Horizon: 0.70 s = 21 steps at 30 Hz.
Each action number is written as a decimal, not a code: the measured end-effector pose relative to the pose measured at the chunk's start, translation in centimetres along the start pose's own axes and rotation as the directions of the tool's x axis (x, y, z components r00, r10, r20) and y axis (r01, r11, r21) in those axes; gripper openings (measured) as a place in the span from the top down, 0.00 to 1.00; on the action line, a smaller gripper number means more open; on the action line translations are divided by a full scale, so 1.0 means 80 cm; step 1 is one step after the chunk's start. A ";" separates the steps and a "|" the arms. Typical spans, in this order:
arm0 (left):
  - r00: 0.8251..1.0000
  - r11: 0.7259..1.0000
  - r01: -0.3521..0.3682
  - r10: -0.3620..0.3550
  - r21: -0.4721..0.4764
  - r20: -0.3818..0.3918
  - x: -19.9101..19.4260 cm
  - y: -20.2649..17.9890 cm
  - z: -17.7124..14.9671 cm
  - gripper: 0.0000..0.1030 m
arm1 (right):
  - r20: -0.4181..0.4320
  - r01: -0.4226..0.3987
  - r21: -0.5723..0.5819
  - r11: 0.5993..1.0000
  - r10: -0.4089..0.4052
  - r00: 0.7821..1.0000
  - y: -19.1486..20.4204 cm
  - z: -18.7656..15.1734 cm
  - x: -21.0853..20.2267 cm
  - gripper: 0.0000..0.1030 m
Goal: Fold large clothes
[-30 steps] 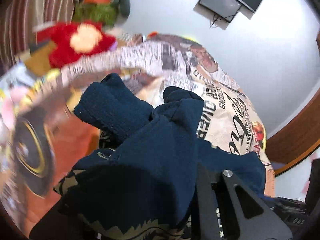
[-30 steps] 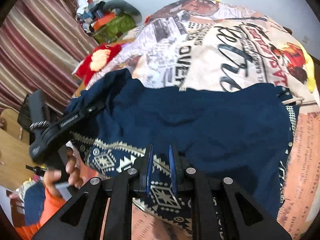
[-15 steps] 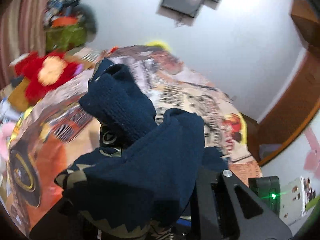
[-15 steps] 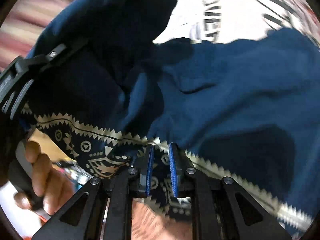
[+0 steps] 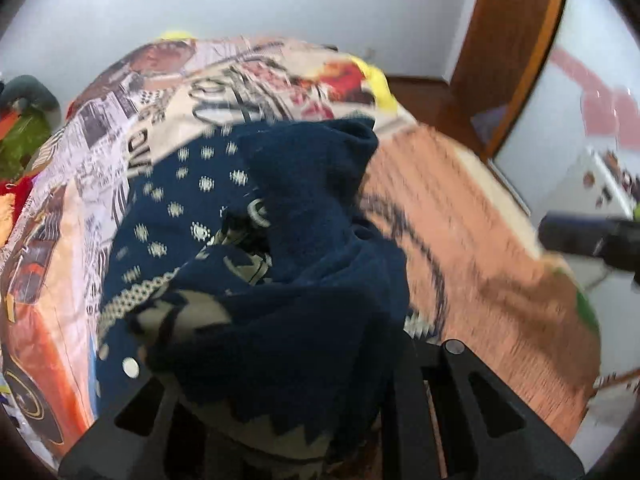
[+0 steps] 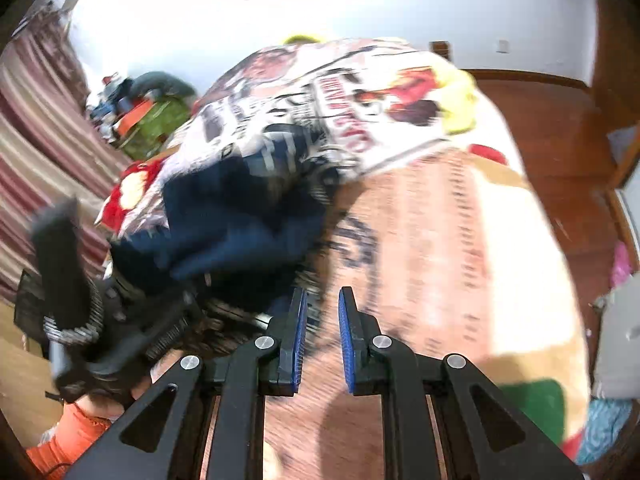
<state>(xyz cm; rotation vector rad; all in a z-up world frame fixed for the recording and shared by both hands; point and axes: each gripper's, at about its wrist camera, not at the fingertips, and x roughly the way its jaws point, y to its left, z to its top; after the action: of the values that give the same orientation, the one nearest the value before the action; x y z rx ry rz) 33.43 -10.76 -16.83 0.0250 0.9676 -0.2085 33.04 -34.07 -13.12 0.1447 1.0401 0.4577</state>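
Note:
A navy knitted garment (image 5: 304,240) with cream dots and zigzag bands is bunched up over my left gripper (image 5: 280,344). The cloth hides that gripper's fingertips, and it is shut on the garment. From the right wrist view the same garment (image 6: 240,216) hangs in a heap from the left gripper (image 6: 80,320), which a hand in an orange sleeve (image 6: 76,428) holds. My right gripper (image 6: 322,312) is beside the heap, to its right, over the printed bedspread (image 6: 440,240). Its blue pads (image 6: 298,336) stand a narrow slit apart with no cloth between them.
The bedspread (image 5: 460,220) covers a bed that fills both views. A red plush toy (image 6: 132,188) and a pile of belongings (image 6: 152,116) lie at the bed's left by a striped curtain (image 6: 32,140). Wooden floor (image 6: 560,120) and a door frame (image 5: 512,40) are on the right.
Both hands swung across the bed towards its right side. The garment's patterned hem has left the right gripper's pads; the left gripper still carries the bunched garment.

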 end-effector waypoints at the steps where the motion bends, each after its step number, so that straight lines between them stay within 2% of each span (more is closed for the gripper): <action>1: 1.000 1.000 -0.001 0.001 0.010 -0.009 -0.001 0.000 -0.003 0.84 | 0.002 0.008 0.006 1.000 -0.008 1.000 -0.007 -0.005 -0.005 0.89; 5: 0.997 0.999 0.049 -0.049 -0.009 -0.054 -0.011 0.010 -0.007 0.76 | -0.006 -0.013 0.040 0.999 0.013 1.000 -0.021 -0.029 -0.004 0.89; 8: 0.996 0.997 0.072 -0.074 -0.041 -0.046 -0.025 0.011 -0.009 0.66 | -0.010 -0.042 0.058 0.997 0.042 0.999 -0.020 -0.028 0.007 0.89; 10: 0.991 0.991 0.121 -0.123 -0.056 -0.044 -0.041 0.013 -0.012 0.46 | -0.005 -0.062 0.056 0.996 0.063 0.998 -0.017 -0.027 0.009 0.89; 12: 0.981 0.980 0.189 -0.192 -0.064 -0.031 -0.058 0.013 -0.014 0.33 | 0.005 -0.078 0.042 0.996 0.078 0.997 -0.012 -0.024 0.007 0.89; 18: 0.974 0.969 0.219 -0.210 -0.117 0.088 -0.124 0.037 -0.015 0.33 | 0.048 -0.103 0.000 0.995 0.103 0.994 0.018 -0.009 -0.010 0.88; 21: 0.974 0.972 0.179 -0.154 -0.153 0.164 -0.154 0.066 -0.014 0.31 | 0.065 -0.124 -0.040 0.992 0.126 0.990 0.040 0.000 -0.019 0.89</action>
<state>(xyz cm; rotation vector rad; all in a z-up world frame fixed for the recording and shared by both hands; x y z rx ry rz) 26.73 -3.44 -7.73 -0.2249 0.8332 -0.2796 31.48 -31.84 -10.87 0.1930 0.9597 0.5812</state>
